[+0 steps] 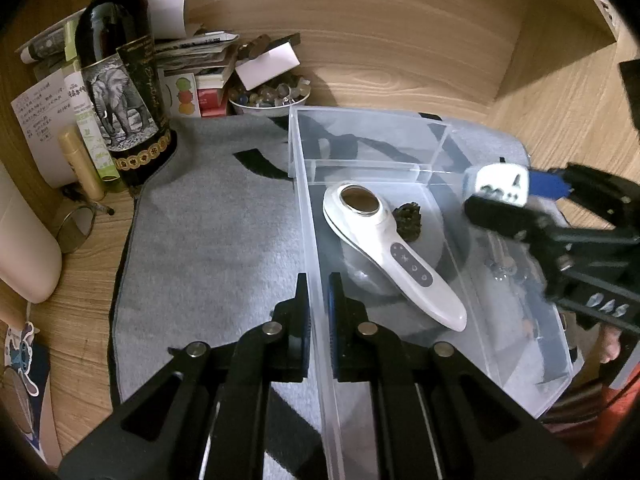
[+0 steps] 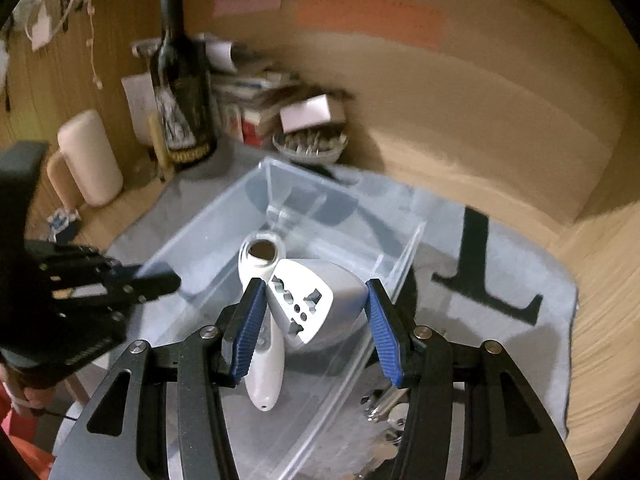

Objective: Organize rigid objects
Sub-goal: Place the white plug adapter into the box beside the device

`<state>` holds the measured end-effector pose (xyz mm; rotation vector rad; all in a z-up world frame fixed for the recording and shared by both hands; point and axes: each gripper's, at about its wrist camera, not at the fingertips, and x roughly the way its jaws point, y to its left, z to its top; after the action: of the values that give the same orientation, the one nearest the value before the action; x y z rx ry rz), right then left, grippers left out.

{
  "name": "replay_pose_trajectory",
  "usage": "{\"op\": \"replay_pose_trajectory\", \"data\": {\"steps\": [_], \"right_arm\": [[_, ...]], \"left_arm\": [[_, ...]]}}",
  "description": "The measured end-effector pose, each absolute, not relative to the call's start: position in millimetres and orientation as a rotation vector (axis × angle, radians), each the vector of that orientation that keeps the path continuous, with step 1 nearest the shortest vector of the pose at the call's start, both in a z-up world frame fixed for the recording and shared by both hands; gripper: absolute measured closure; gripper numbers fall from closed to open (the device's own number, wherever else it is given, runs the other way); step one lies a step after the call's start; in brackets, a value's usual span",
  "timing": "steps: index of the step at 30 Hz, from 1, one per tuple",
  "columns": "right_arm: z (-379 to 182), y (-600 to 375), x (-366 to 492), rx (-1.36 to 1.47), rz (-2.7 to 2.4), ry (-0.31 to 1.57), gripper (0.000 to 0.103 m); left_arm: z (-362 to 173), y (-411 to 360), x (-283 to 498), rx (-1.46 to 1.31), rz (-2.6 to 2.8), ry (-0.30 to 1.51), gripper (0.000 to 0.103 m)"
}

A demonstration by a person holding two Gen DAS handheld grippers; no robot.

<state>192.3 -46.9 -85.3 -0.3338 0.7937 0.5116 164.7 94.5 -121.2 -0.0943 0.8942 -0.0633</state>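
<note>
A clear plastic bin (image 1: 316, 248) sits on a grey mat (image 1: 208, 240). Inside lie a white handheld device (image 1: 384, 256) and a small dark pinecone-like lump (image 1: 408, 218). My left gripper (image 1: 319, 304) is shut on the bin's left wall. My right gripper (image 2: 316, 312) is shut on a white travel adapter (image 2: 316, 308) and holds it above the bin (image 2: 224, 220), over the white device (image 2: 264, 360). In the left wrist view the adapter (image 1: 496, 184) hangs at the bin's right side in the right gripper (image 1: 500, 196).
A dark wine bottle (image 1: 120, 80), small tubes, stacked papers and a bowl of beads (image 1: 268, 98) crowd the back left. A cream cylinder (image 2: 90, 156) stands on the left. Small metal items (image 2: 384, 408) lie on the mat right of the bin. Wooden walls enclose the desk.
</note>
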Motion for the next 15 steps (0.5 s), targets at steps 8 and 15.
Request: {"op": "replay_pose_trajectory", "data": {"steps": [8,15], "right_arm": [[-105,-38,199,-0.37,0.52,0.866,0.056],[-116,-32,200,-0.404,0.525,0.895,0.056]], "left_arm": [[-121,94,163,-0.095,-0.064,0.891,0.096],[-120,93,162,-0.096,-0.065,0.89,0.096]]}}
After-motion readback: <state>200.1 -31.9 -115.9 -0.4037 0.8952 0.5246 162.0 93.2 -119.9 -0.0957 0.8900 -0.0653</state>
